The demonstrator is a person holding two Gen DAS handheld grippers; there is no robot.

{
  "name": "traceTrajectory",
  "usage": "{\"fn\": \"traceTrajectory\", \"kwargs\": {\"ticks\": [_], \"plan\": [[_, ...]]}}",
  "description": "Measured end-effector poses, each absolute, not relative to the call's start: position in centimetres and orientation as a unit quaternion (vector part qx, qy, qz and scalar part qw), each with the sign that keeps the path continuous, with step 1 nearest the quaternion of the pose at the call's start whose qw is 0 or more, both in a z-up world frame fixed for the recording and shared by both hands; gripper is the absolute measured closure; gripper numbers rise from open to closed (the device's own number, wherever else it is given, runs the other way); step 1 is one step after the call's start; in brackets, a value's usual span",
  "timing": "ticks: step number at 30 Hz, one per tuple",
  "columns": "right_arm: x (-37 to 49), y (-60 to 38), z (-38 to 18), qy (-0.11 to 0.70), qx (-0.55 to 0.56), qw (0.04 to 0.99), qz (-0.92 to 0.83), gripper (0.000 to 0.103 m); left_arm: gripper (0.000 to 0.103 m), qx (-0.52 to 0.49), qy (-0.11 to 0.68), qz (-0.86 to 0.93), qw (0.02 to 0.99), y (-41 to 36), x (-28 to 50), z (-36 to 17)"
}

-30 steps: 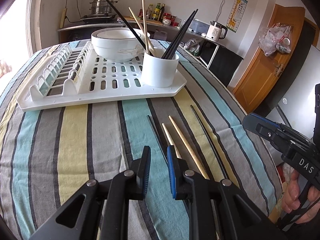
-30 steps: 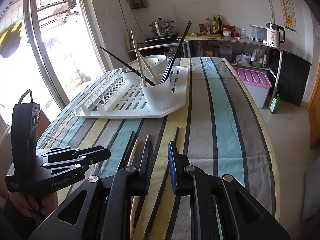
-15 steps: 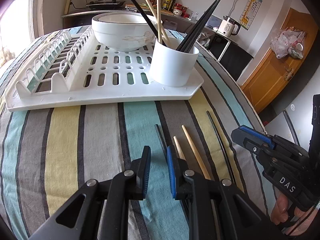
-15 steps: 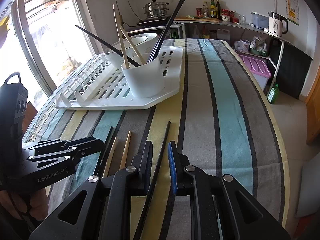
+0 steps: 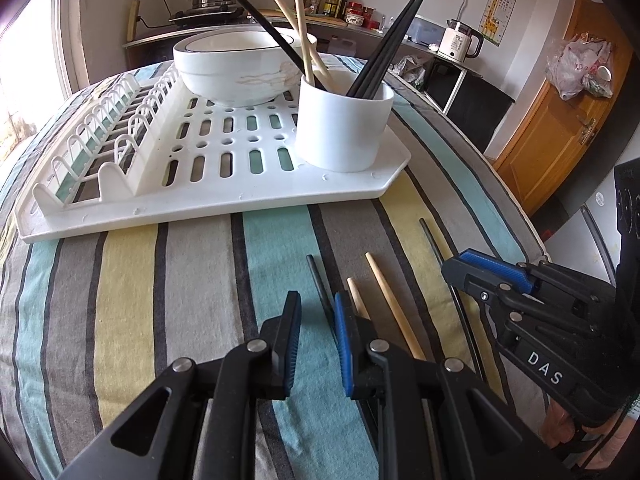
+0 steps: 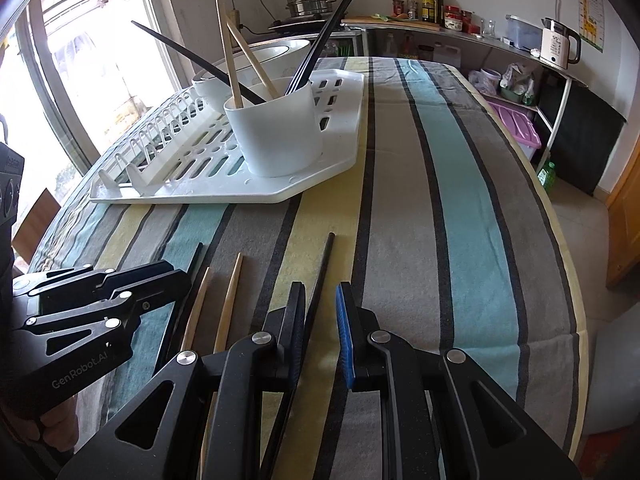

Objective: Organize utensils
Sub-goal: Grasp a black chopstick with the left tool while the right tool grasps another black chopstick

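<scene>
Striped cloth in grey, yellow and teal covers the table (image 5: 132, 280); kitchen shelving with a kettle (image 5: 460, 42) stands behind it.

Far side of the table: one white dish rack (image 5: 200, 184), its peg rows on the left, one white bowl (image 5: 236, 68) at the back, one white utensil cup (image 5: 344, 124) at the rack's right corner. Cup contents: black and wooden chopsticks, upright and leaning.

Near edge of the table, left to right, lying loose on the cloth: one black chopstick (image 5: 320, 284), two wooden chopsticks (image 5: 390, 304) side by side, one further black chopstick (image 5: 434, 240).

Left gripper (image 5: 316, 336): fingers slightly parted, nothing between them, above the teal stripe, just left of the first black chopstick.

Right gripper (image 6: 322, 324): fingers slightly parted, straddling the rightmost black chopstick (image 6: 322, 276); whether the pads press on it cannot be told. Held by a hand (image 5: 592, 440), partly seen at the lower right of the left view.
</scene>
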State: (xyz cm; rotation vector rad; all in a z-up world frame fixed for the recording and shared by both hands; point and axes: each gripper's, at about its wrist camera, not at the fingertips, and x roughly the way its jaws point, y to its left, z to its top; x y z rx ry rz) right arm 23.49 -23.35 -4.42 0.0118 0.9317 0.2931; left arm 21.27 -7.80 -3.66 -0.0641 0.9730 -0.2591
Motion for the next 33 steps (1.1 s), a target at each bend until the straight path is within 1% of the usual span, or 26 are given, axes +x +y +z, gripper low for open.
{"fn": "traceTrajectory", "kwargs": {"ticks": [15, 21, 24, 27, 28, 31, 33], "plan": [[23.5, -22.6, -4.6, 0.454, -0.018, 0.879, 0.141, 0.087, 0.085, 0.003, 0.454, -0.114, 0.884, -8.2, 19.8, -3.6], [23.1, -22.0, -4.6, 0.454, -0.042, 0.879, 0.136, 0.087, 0.085, -0.038, 0.47, -0.114, 0.874, -7.3, 19.6, -3.5], [23.2, -21.6, -4.6, 0.454, -0.05, 0.88, 0.131, 0.087, 0.085, -0.039, 0.471, -0.105, 0.875, -7.5, 19.6, -3.6], [23.2, -21.4, -4.6, 0.456, -0.054, 0.878, 0.134, 0.091, 0.085, -0.027, 0.472, -0.1, 0.876, -8.1, 19.8, -3.6], [23.2, -21.3, -4.6, 0.457, -0.054, 0.878, 0.135, 0.094, 0.085, -0.024, 0.472, -0.099, 0.876, -8.2, 19.9, -3.6], [23.1, -21.3, -4.6, 0.457, -0.058, 0.877, 0.135, 0.096, 0.093, -0.014, 0.469, -0.095, 0.878, -8.2, 20.2, -3.7], [23.1, -21.4, -4.6, 0.458, -0.055, 0.877, 0.136, 0.096, 0.094, -0.01, 0.47, -0.102, 0.877, -8.0, 20.3, -3.7]]}}
